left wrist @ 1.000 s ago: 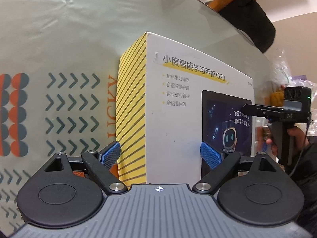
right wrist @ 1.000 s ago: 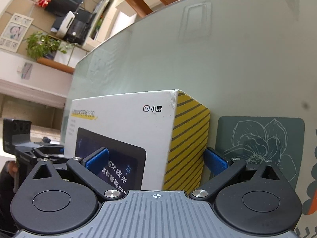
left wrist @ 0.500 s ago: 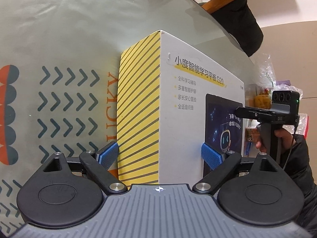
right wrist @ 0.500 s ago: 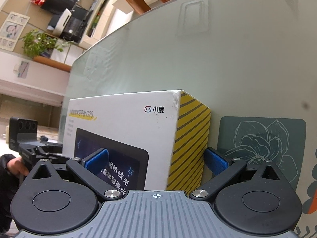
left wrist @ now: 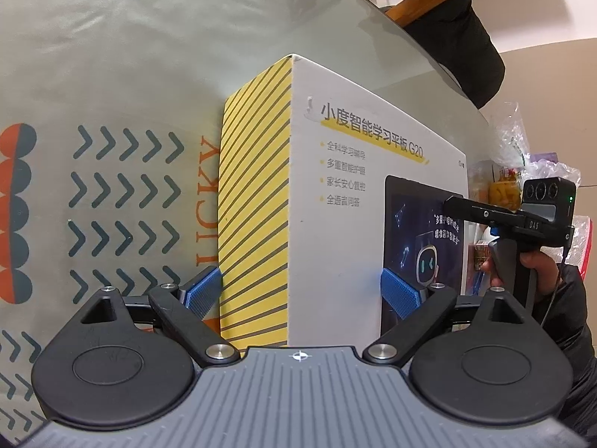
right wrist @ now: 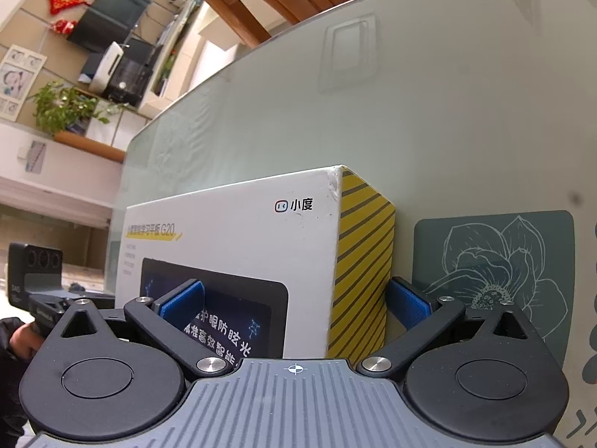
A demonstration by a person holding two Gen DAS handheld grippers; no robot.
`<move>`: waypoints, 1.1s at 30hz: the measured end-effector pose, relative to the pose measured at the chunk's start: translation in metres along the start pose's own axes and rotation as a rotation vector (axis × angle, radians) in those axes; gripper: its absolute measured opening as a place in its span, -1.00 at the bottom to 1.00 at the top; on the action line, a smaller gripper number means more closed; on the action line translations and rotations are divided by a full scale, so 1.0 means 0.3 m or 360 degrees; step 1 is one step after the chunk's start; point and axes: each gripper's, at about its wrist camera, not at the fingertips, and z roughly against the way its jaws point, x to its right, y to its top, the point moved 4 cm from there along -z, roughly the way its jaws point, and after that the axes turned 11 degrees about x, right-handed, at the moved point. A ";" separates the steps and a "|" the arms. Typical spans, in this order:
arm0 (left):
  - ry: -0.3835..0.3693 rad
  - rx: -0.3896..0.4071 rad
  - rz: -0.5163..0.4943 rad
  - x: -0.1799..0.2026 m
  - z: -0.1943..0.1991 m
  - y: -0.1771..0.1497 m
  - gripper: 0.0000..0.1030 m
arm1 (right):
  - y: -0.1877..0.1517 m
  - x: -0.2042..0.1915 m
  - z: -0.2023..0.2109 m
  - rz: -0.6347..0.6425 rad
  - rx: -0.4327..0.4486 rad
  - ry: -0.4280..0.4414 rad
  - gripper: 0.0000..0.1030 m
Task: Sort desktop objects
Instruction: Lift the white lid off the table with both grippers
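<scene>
White-and-yellow cardboard, the tablet box (left wrist: 335, 201) lies on the glass tabletop (left wrist: 149, 37), well in from its edges. The left gripper (left wrist: 302, 291) and right gripper (right wrist: 294, 304) each clamp an opposite striped end. Stiff and bulky, it probably needs both end grips to stay level.

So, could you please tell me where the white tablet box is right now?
The white tablet box stands upright on the table, gripped at opposite striped ends by the left tool and right tool, beside the floral mat.
</scene>
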 end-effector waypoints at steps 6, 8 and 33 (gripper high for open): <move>0.0087 0.0060 -0.0132 0.055 0.019 -0.011 1.00 | -0.005 -0.028 -0.007 0.0002 0.0037 -0.0076 1.00; 0.0118 0.0073 -0.0155 0.070 0.022 -0.014 1.00 | -0.008 -0.048 -0.008 0.0015 0.0045 -0.0115 1.00; 0.0267 0.0187 -0.0188 0.242 0.211 -0.115 1.00 | -0.058 -0.265 0.153 0.0175 0.0201 -0.0171 1.00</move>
